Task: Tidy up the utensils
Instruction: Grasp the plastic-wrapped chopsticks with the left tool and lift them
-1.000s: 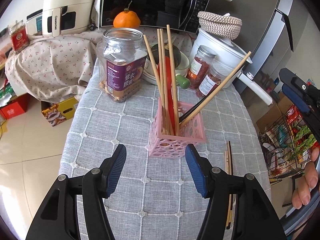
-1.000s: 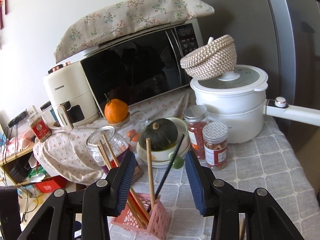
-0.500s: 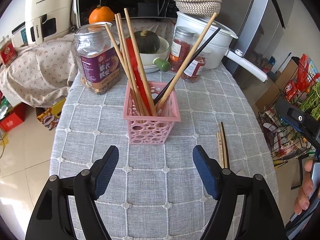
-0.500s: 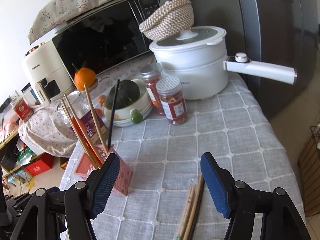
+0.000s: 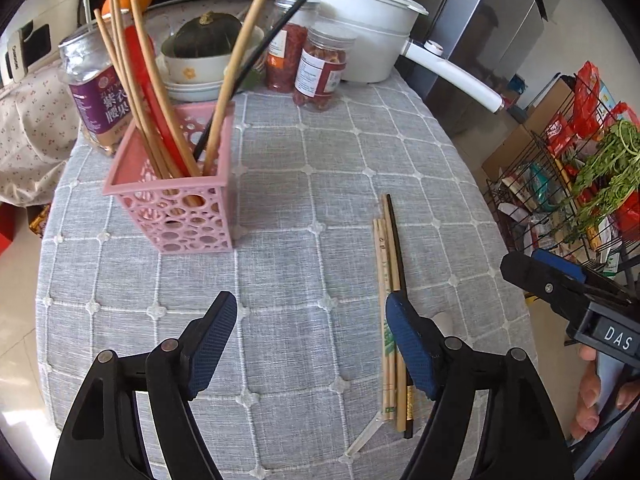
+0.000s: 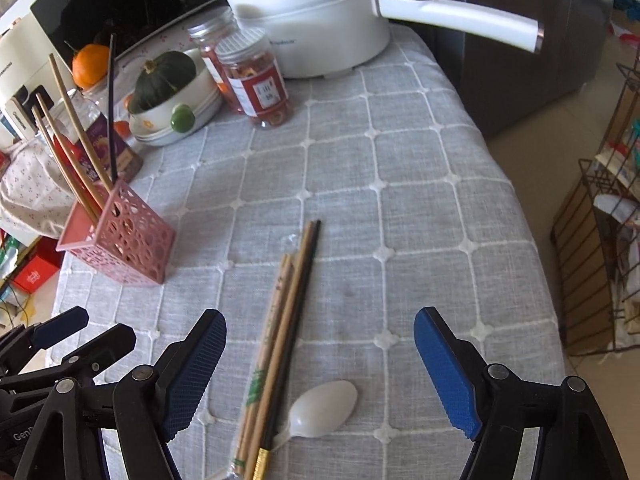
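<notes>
Both grippers, left (image 5: 311, 344) and right (image 6: 320, 376), just widened, empty; chopsticks (image 6: 280, 332) bunched with spoon (image 6: 324, 410); we'd likely grab several.

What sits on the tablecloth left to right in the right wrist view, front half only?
pink utensil basket → loose chopsticks → white plastic spoon. The chopsticks lie between the open right gripper pads; the spoon lies just right of their near ends.
</notes>
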